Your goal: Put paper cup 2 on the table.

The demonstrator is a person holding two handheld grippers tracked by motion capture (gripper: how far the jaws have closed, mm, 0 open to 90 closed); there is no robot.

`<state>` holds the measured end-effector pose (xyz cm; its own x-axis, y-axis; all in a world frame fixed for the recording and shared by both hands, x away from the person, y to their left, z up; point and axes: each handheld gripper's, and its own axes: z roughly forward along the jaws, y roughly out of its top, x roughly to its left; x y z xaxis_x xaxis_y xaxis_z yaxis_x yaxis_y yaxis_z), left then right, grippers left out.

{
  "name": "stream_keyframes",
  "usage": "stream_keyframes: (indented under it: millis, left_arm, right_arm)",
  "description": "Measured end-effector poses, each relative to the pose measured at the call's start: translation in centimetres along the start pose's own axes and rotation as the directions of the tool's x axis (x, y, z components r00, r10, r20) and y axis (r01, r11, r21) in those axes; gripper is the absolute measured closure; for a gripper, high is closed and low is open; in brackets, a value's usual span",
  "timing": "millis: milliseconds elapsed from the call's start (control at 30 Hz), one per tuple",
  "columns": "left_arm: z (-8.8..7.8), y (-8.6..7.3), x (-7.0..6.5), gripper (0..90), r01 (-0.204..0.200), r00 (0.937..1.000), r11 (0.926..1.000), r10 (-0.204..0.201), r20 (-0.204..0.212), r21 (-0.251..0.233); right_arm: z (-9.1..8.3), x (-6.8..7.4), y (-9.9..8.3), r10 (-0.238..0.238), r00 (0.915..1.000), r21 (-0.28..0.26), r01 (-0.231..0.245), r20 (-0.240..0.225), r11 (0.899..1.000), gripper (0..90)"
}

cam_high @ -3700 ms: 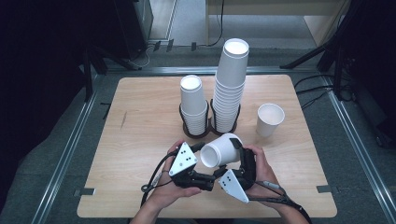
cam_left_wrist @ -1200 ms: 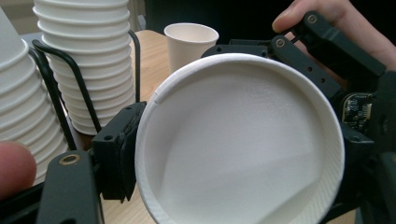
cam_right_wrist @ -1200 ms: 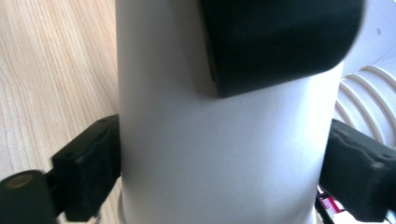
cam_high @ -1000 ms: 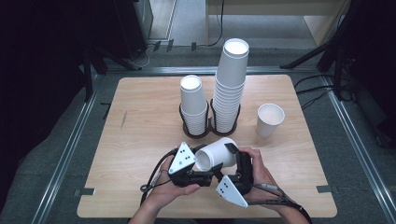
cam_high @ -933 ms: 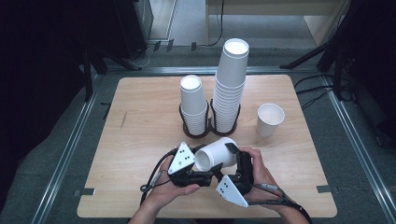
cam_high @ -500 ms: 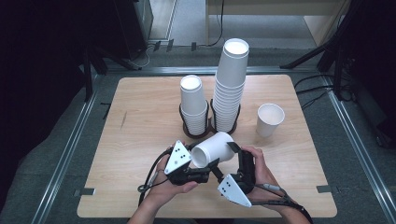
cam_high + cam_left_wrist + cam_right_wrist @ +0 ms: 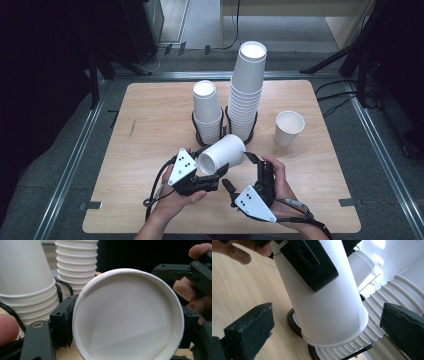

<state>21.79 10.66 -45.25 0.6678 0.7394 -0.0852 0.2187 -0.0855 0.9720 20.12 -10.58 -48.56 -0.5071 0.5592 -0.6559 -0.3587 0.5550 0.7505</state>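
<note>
- The cup [image 7: 222,154] lies on its side, held above the table [image 7: 150,125] near its 6 o'clock edge, mouth toward 8 o'clock, just in front of the two stacks.
- The left gripper [image 7: 212,181] has it: the jaws are nearly closed, pinching the wall at the rim, one pad inside the mouth and one outside. In the left gripper view the open mouth [image 7: 127,315] faces the camera and a pad sits against the rim at 9 o'clock.
- The right gripper [image 7: 242,172] stands wide open and holds nothing; in its own view the pads flank the cup's body [image 7: 324,300] without touching it.
- I judge the cup to be thin paper: very light, easy to dent, and smooth enough to slip under a loose pinch.
- The rolled rim is its stiffest part, so a grip across the wall at the lip, as now, looks soundest. The base ring would be the next firm spot.
- A squeeze across the middle of the body would likely crush it to an oval.
- The short stack [image 7: 207,112] and tall stack [image 7: 247,90] stand in black rings at 12 o'clock of the grippers; a single cup [image 7: 289,127] stands upright at 2 o'clock.
</note>
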Motion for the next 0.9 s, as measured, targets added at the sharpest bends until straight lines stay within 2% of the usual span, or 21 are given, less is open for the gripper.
stream_keyframes:
  millis: [167, 267, 333, 400, 467, 500, 533, 567, 600, 633, 733, 900]
  left_arm:
    - [-0.4, 0.1, 0.4, 22.8, 0.018, 0.9998, 0.9990, -0.018, -0.011, -0.042]
    - [-0.5, 0.1, 0.3, 22.8, 0.014, 0.9998, 0.9982, -0.014, -0.012, -0.059]
    - [-0.5, 0.1, 0.2, 22.8, 0.017, 0.9998, 0.9974, -0.017, -0.008, -0.070]
    - [-0.5, 0.1, 0.2, 22.8, 0.015, 0.9998, 0.9964, -0.016, -0.010, -0.084]
    - [-0.6, 0.1, 0.2, 22.8, 0.016, 0.9998, 0.9951, -0.017, -0.011, -0.098]
    - [-0.6, 0.1, 0.2, 22.8, 0.018, 0.9997, 0.9942, -0.020, -0.014, -0.106]
    - [-0.7, 0.1, 0.2, 22.8, 0.020, 0.9996, 0.9936, -0.022, -0.017, -0.111]
    - [-0.8, 0.1, 0.2, 22.9, 0.022, 0.9995, 0.9928, -0.024, -0.020, -0.118]
    - [-0.8, 0.2, 0.2, 22.8, 0.026, 0.9993, 0.9917, -0.029, -0.022, -0.126]
    - [-0.8, 0.2, 0.3, 22.9, 0.026, 0.9993, 0.9913, -0.029, -0.024, -0.129]
    - [-0.9, 0.0, 0.3, 22.9, 0.026, 0.9991, 0.9888, -0.031, -0.029, -0.147]
    - [-0.9, -0.1, 0.2, 22.9, 0.026, 0.9989, 0.9852, -0.032, -0.034, -0.169]
  right_arm:
    - [-0.1, -0.4, 0.2, 0.069, 0.9976, 0.001, -0.069, -0.002, 0.998, 0.0]
    - [-0.1, -0.7, 0.3, 0.137, 0.9906, 0.001, -0.137, -0.001, 0.991, 0.0]
    - [-0.1, -0.9, 0.4, 0.191, 0.9816, 0.001, -0.191, 0.000, 0.982, 0.0]
    - [-0.1, -1.2, 0.5, 0.262, 0.9652, 0.001, -0.262, -0.001, 0.965, 0.0]
    - [-0.2, -1.5, 0.6, 0.345, 0.9385, -0.002, -0.345, -0.004, 0.939, 0.0]
    - [-0.1, -1.7, 0.6, 0.393, 0.9193, -0.004, -0.393, -0.008, 0.919, 0.0]
    - [-0.1, -1.8, 0.7, 0.423, 0.9060, -0.005, -0.423, -0.009, 0.906, 0.0]
    - [-0.1, -1.8, 0.7, 0.442, 0.8968, -0.004, -0.442, -0.009, 0.897, 0.0]
    - [-0.1, -1.9, 0.8, 0.471, 0.8820, -0.003, -0.471, -0.011, 0.882, 0.0]
    - [-0.1, -2.0, 0.8, 0.487, 0.8735, 0.000, -0.487, -0.012, 0.874, 0.0]
    - [-0.1, -2.2, 1.0, 0.552, 0.8334, 0.007, -0.552, -0.023, 0.834, 0.0]
    - [-0.2, -2.5, 1.6, 0.669, 0.7410, 0.014, -0.670, -0.056, 0.743, 0.0]
